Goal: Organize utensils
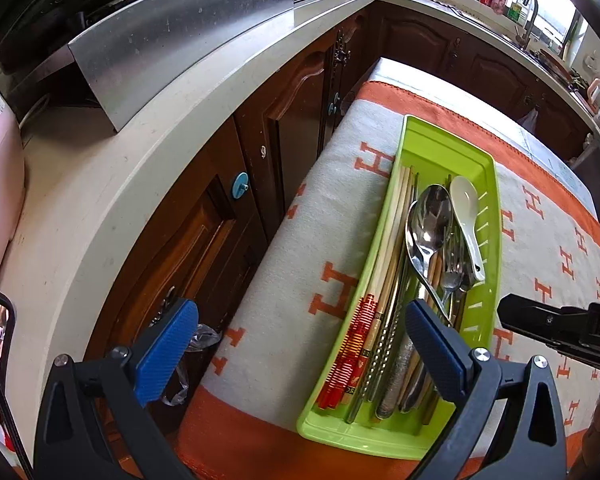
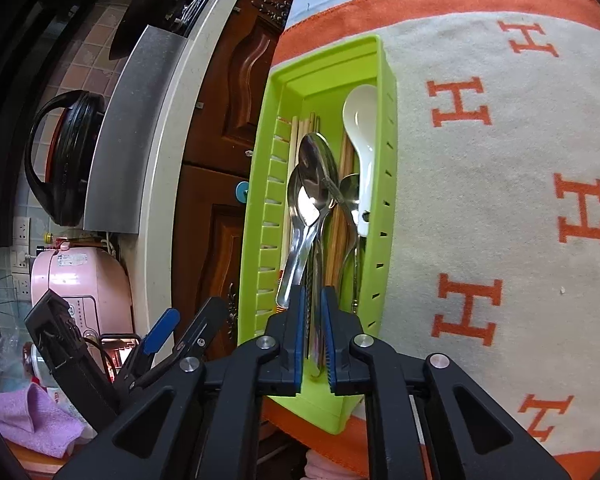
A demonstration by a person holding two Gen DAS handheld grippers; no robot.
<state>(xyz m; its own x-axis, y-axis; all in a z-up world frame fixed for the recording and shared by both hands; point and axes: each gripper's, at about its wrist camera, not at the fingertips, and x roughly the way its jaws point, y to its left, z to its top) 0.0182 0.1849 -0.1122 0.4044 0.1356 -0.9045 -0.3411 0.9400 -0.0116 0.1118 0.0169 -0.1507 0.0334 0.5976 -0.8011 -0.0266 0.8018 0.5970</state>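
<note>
A green utensil tray (image 1: 420, 128) (image 2: 324, 56) lies on a white blanket with orange H marks (image 2: 500, 220). It holds wooden chopsticks (image 1: 384, 264), two metal spoons (image 1: 428, 224) (image 2: 314, 184), forks (image 1: 452, 276) and a white ceramic spoon (image 1: 466, 216) (image 2: 362, 120). My left gripper (image 1: 300, 320) hangs wide open over the tray's near left edge, holding nothing. My right gripper (image 2: 314, 292) points down at the tray's near end. Its blue pads stand a narrow gap apart, with metal handles showing through the gap; no pad visibly presses on them.
A pale countertop (image 1: 140, 160) with a steel panel (image 1: 180, 40) runs left of the blanket, above dark wooden cabinets (image 1: 220, 240). A pink appliance (image 2: 80, 280), a purple cloth (image 2: 32, 416) and a black pot lid (image 2: 68, 160) stand on that side.
</note>
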